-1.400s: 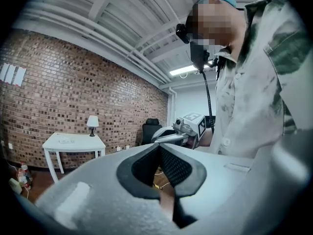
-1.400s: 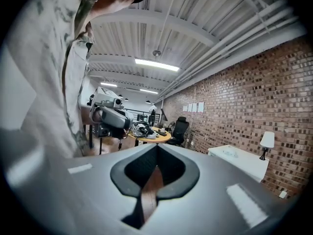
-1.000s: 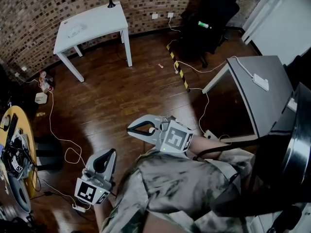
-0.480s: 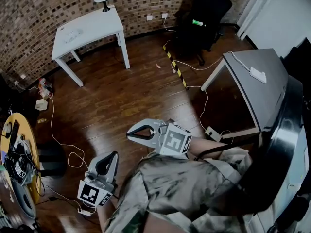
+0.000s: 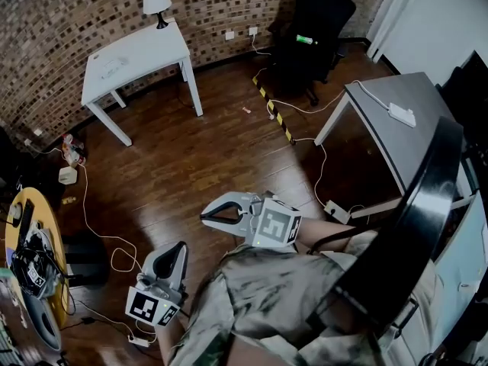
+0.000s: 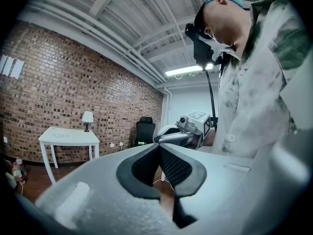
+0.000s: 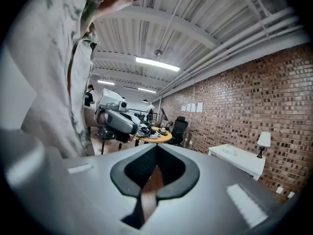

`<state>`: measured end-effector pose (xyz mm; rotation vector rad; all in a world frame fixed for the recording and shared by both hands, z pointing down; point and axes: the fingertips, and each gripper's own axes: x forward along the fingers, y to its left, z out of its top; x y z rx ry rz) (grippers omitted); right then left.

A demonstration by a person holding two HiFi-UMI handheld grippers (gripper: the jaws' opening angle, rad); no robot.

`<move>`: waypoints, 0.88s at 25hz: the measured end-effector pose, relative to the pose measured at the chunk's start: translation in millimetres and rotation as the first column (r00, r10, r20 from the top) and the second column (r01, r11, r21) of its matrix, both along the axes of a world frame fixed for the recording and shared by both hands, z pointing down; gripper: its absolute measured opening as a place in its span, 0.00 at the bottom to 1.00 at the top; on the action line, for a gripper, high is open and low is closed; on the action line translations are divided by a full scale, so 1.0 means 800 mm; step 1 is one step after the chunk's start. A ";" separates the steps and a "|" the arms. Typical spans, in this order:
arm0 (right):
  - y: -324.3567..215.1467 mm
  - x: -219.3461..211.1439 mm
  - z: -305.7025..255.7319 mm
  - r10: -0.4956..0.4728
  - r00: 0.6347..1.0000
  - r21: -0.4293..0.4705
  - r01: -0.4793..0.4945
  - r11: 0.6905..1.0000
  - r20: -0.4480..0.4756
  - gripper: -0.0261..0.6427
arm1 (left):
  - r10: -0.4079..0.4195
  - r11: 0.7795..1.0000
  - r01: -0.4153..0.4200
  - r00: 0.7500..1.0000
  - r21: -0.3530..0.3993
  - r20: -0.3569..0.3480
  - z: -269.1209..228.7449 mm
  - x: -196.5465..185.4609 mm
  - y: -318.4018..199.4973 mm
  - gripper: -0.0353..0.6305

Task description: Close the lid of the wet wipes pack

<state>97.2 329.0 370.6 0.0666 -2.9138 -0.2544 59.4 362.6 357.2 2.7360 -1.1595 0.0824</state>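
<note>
No wet wipes pack shows in any view. In the head view my left gripper [image 5: 172,250] hangs low at the left beside the person's camouflage shirt, jaws shut with nothing between them. My right gripper [image 5: 206,214] is held in front of the waist, pointing left, also shut and empty. The left gripper view looks along its closed jaws [image 6: 157,147] toward the right gripper [image 6: 182,131]. Past its own closed jaws [image 7: 156,150], the right gripper view shows the left gripper [image 7: 117,120]. Both are well above the wooden floor.
A white table [image 5: 141,48] with a lamp [image 5: 156,2] stands at the back by the brick wall. A black office chair [image 5: 314,29] is at the back right, a grey table [image 5: 393,139] at the right. A cluttered round yellow table [image 5: 19,227] sits far left. Cables [image 5: 99,231] cross the floor.
The head view has swung slightly, so the room sits a little differently in frame. Both grippers stay shut near the body, hardly moved.
</note>
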 end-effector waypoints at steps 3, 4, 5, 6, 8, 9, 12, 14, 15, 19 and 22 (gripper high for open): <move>0.004 -0.003 0.000 -0.004 1.000 0.001 0.004 1.000 -0.004 0.05 | 0.001 1.000 -0.001 1.000 0.001 -0.001 0.000 -0.001 0.001 0.06; 0.005 -0.005 -0.001 -0.006 1.000 0.000 0.006 1.000 -0.006 0.05 | 0.001 1.000 -0.001 1.000 0.001 -0.002 -0.001 -0.002 0.001 0.06; 0.005 -0.006 -0.001 -0.008 1.000 0.000 0.008 1.000 -0.005 0.05 | 0.000 1.000 0.000 1.000 0.000 -0.002 -0.001 -0.003 0.002 0.06; 0.006 -0.007 0.001 -0.013 1.000 0.002 0.013 1.000 -0.002 0.05 | -0.001 1.000 0.001 1.000 -0.002 -0.001 0.000 -0.004 0.003 0.06; 0.007 -0.008 0.004 -0.020 1.000 0.006 0.020 1.000 0.001 0.05 | -0.003 1.000 0.003 1.000 -0.004 0.000 0.002 -0.005 0.004 0.06; 0.008 -0.008 0.005 -0.021 1.000 0.006 0.021 1.000 0.001 0.05 | -0.004 1.000 0.004 1.000 -0.005 0.000 0.003 -0.005 0.005 0.06; 0.007 -0.007 0.006 -0.023 1.000 0.005 0.023 1.000 0.001 0.05 | -0.006 1.000 0.006 1.000 -0.007 0.002 0.004 -0.004 0.004 0.06; 0.006 -0.007 0.006 -0.023 1.000 0.004 0.023 1.000 0.000 0.05 | -0.006 1.000 0.006 1.000 -0.006 0.002 0.004 -0.003 0.003 0.06; 0.005 -0.007 0.007 -0.023 1.000 0.003 0.023 1.000 -0.001 0.05 | -0.006 1.000 0.006 1.000 -0.007 0.001 0.004 -0.003 0.003 0.06; 0.004 -0.005 0.009 -0.020 1.000 -0.002 0.020 1.000 -0.005 0.05 | -0.003 1.000 0.003 1.000 -0.005 0.001 0.003 -0.001 0.002 0.06; 0.003 -0.003 0.015 -0.007 1.000 -0.010 0.007 1.000 -0.024 0.05 | -0.001 1.000 0.001 1.000 -0.009 -0.003 0.004 -0.001 0.002 0.06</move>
